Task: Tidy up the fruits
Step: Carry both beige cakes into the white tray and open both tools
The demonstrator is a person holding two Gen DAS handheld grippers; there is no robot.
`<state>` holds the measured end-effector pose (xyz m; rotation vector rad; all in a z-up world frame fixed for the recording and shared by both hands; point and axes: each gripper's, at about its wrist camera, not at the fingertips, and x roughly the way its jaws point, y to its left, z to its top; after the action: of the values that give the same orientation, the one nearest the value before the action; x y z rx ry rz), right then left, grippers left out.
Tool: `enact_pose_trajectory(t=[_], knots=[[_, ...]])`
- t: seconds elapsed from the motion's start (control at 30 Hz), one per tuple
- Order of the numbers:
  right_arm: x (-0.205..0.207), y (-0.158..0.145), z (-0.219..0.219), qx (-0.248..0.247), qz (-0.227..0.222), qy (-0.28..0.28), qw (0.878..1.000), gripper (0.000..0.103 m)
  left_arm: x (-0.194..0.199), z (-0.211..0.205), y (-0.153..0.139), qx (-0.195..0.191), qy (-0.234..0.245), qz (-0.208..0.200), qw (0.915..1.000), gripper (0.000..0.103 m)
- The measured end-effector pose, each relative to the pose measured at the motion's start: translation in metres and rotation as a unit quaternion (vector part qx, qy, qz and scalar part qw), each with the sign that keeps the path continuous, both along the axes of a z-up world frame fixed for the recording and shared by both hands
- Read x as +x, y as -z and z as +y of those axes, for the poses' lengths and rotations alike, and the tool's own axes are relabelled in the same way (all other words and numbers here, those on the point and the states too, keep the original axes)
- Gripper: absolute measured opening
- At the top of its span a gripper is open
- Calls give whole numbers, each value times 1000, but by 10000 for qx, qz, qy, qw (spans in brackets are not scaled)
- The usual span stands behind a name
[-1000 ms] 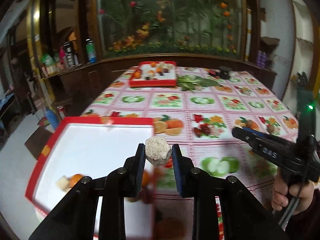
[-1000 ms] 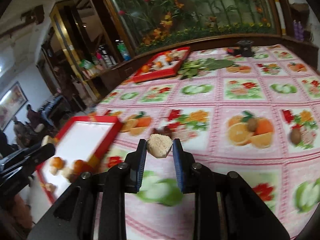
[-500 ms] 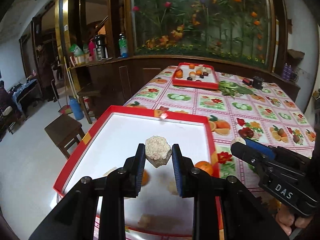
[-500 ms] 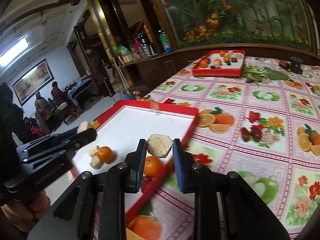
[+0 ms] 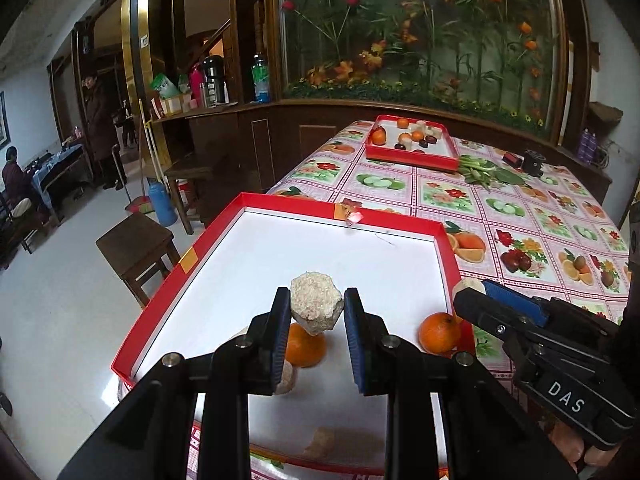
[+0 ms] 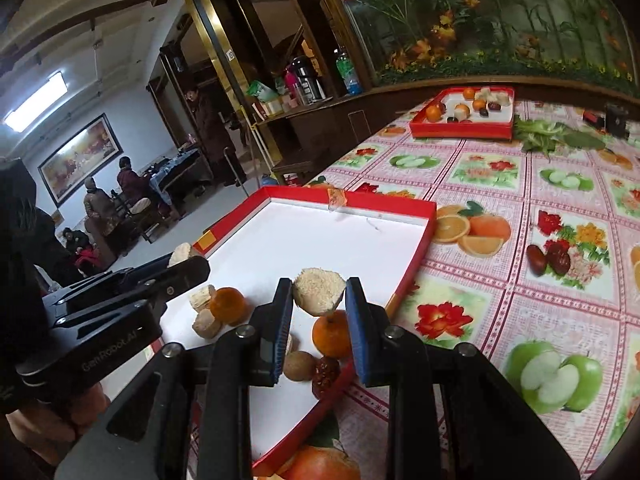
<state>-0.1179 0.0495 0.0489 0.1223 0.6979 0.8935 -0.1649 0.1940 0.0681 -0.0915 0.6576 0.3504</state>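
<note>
The left gripper [image 5: 316,312] clamped a coarse, crumbly faceted lump [image 5: 316,303] between its jaws. The right gripper [image 6: 318,300] pinched a similar grainy chunk [image 6: 319,291] above the glossy red-rimmed tray [image 6: 416,256], near smooth round oranges [image 6: 331,334].

The near tray [image 5: 216,240] sits at the table's [image 6: 500,184] front left corner with two oranges [image 5: 306,344] [image 5: 439,332] in its near end (lumps beside them), a far tray [image 5: 412,156] behind it, and leafy greens [image 5: 484,170] right of that
</note>
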Motion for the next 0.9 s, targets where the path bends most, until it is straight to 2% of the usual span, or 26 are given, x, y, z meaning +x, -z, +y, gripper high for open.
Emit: enact_pose_trajectory(t=[0.07,0.23,0.43,0.9], knots=[[3,3,-2,95,165,-58,9998,29,1,0,1,14,-16,21,10000,26],[1,4,-1,132,212,-170,9995,29,3,1,3,32,-56,53,10000,26],[-4,6,8,28,245,-362,9990,29,2,0,5,71,-67,91,9999,26],[-1,12,14,-156,359,-429,9983,30,1,4,8,52,-163,146,9997,26]])
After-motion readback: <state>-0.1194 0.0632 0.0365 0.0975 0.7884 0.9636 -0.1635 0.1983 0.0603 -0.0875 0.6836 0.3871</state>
